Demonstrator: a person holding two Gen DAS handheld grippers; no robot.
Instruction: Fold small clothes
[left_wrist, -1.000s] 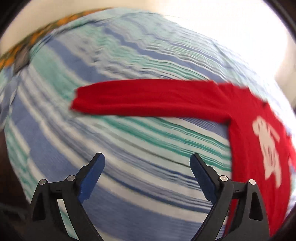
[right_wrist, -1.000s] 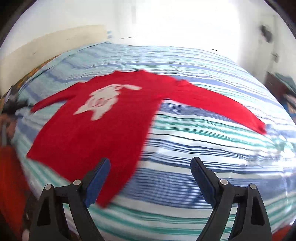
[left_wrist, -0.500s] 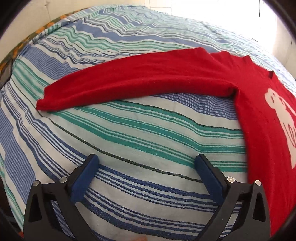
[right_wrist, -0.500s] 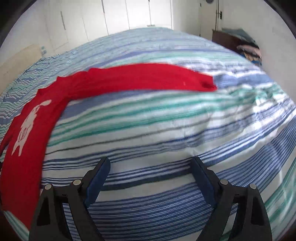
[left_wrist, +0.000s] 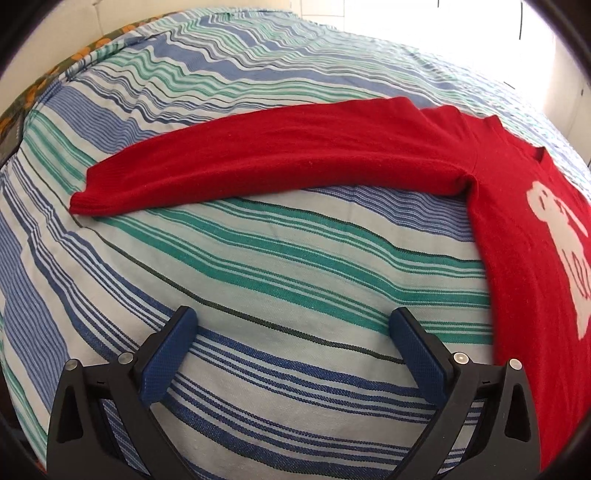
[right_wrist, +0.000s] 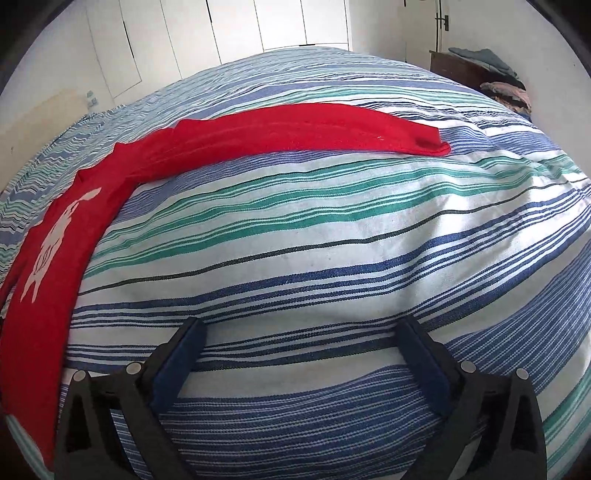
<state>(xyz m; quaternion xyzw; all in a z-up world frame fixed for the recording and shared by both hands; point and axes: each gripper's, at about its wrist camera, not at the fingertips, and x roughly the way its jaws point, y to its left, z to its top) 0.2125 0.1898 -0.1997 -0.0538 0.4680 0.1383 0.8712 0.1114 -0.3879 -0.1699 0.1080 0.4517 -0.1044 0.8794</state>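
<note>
Two grippers, left (left_wrist: 293, 330) and right (right_wrist: 301, 332), fingers spread wide, empty, above striped bedspread (left_wrist: 295, 266), red sweater (left_wrist: 295, 155) untouched

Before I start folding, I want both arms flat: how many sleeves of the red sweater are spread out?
2. One sleeve stretches leftward ahead of the left hand-held gripper; the other sleeve stretches rightward ahead of the right hand-held gripper.

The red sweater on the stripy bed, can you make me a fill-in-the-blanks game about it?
1. The sweater is the colour ____.
2. The picture on its front is the colour ____.
3. It lies on a ____ bedspread.
4. The left gripper and the right gripper both have their fingers ____, holding nothing.

Missing words: red; white; striped; open
</note>
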